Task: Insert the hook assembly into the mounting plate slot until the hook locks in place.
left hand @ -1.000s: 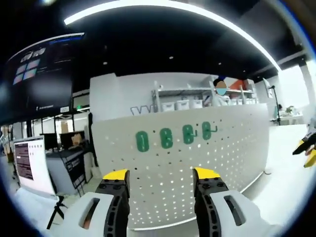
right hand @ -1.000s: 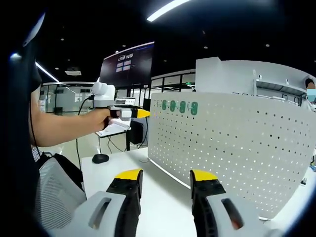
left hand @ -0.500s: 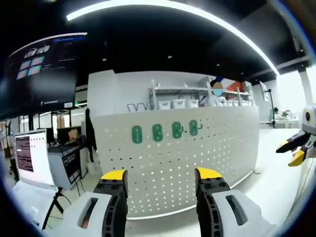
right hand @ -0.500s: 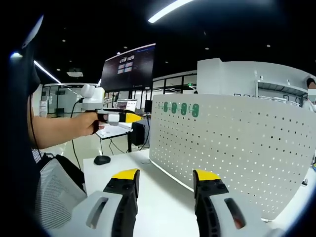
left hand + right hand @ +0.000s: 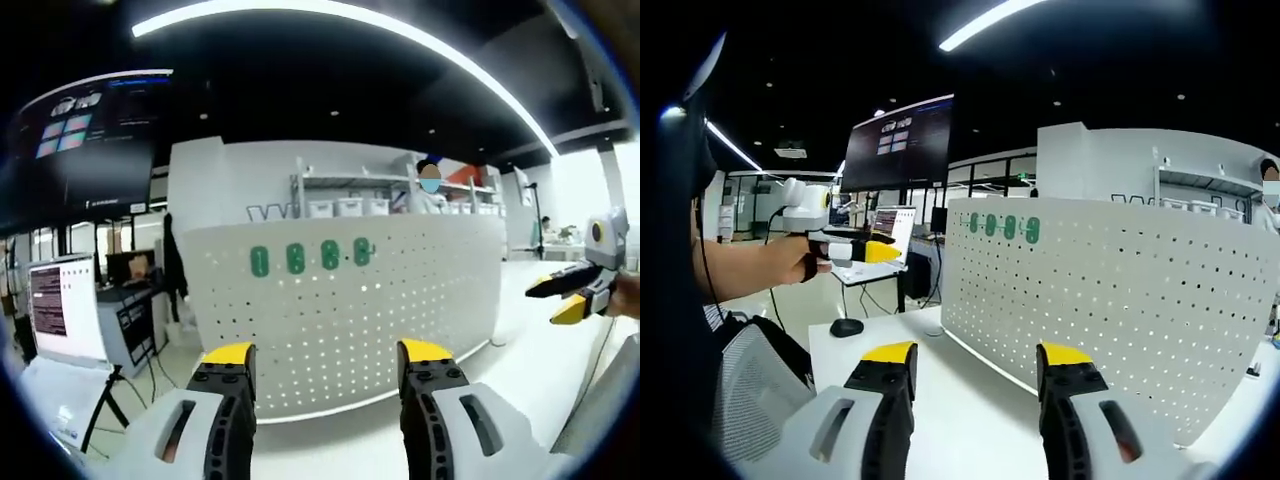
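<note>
Matt white board, glossy green hooks

The pegboard looks like smooth, matt white sheet metal punched with holes; the hooks are shiny green plastic; the table is smooth white with a slight sheen.

Green hooks atop upright pegboard

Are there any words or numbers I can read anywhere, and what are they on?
None can be read.
Big dark screen: lit tiles and lines of text, too blurred.
Small monitor: rows of text, too small.
Green plates on the pegboard: no text to make out.
White wall behind the pegboard: a dark zigzag mark, not legible.
</note>
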The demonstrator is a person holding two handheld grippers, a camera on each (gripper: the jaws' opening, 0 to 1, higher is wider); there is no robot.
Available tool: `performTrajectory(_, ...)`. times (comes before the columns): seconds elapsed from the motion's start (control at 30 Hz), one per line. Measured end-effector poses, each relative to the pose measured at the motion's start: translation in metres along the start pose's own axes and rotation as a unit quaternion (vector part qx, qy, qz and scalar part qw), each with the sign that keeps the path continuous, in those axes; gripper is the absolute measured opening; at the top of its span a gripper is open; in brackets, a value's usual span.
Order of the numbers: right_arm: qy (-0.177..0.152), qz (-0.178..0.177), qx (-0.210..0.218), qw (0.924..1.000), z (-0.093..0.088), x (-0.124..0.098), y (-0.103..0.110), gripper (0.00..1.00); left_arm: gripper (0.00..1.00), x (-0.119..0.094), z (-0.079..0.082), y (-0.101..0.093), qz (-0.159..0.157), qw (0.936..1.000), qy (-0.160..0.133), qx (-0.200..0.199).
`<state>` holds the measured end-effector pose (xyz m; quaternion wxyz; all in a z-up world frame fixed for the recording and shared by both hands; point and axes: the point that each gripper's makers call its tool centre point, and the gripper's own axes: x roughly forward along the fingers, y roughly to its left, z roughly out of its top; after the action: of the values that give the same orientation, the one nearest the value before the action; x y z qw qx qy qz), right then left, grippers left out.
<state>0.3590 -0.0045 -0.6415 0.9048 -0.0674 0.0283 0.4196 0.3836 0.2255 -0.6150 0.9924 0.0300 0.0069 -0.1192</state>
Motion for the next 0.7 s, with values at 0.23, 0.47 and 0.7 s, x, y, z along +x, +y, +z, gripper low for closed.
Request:
performTrajectory(0.23,-0.001,-0.005,0.001,1.0,0.0,-0.006,-0.001,0.48,0.59,-0.016,-0.003,-0.013,-0.012,0.9999,0.006,-0.003)
performTrajectory(0.47,0.0,-0.012,0.001,0.9999,-0.001,-0.014,-0.005,0.5,0.59,-0.027,-0.008,-0.026,-0.025,0.9996,0.01,-0.009)
performTrajectory(0.7,0.003,-0.025,0.007,0.9997,-0.006,-0.025,-0.008,0.51,0.59,-0.036,-0.021,-0.048,-0.052,0.9981,0.03,-0.01)
